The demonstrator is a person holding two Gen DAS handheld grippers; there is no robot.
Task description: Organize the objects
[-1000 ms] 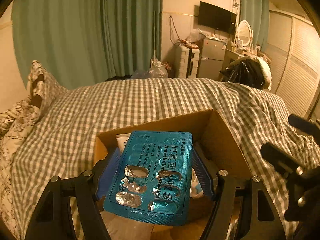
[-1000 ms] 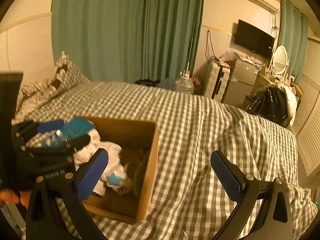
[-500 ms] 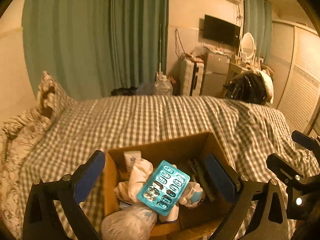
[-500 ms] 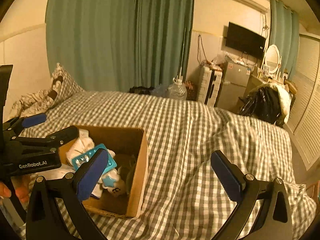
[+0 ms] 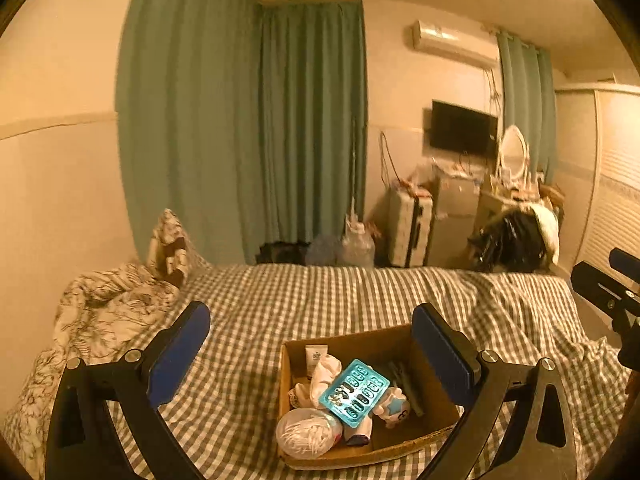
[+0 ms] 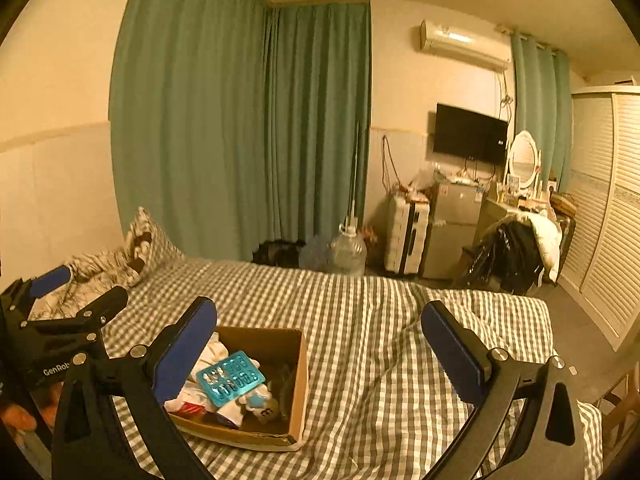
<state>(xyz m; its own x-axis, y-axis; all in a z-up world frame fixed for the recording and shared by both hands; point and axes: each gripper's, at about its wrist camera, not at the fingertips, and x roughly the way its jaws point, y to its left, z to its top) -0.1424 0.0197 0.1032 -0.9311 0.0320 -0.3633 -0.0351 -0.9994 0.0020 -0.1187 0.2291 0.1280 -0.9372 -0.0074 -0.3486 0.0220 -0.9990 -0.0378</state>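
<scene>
A brown cardboard box (image 5: 436, 438) (image 6: 301, 380) sits on the checked bed. A teal blister pack of pills (image 5: 354, 393) (image 6: 231, 378) lies on top of the things inside it, over white socks (image 5: 326, 372), a tube (image 5: 316, 360), a clear round tub of cotton swabs (image 5: 308, 432) and a small star toy (image 5: 394, 404). My left gripper (image 5: 310, 354) is open and empty, raised above and behind the box; it also shows in the right wrist view (image 6: 76, 300). My right gripper (image 6: 318, 350) is open and empty, to the right of the box.
The checked duvet (image 6: 380, 340) covers the bed, with a patterned quilt and pillow (image 5: 120, 300) at the left. Green curtains (image 5: 240, 140), a water jug (image 6: 347, 254), suitcase (image 6: 406, 236), small fridge (image 6: 454, 232) and a chair with clothes (image 6: 520, 256) stand beyond the bed.
My left gripper opened and let go of the blister pack, which now lies in the box. Both grippers have risen and pulled back from the box.
</scene>
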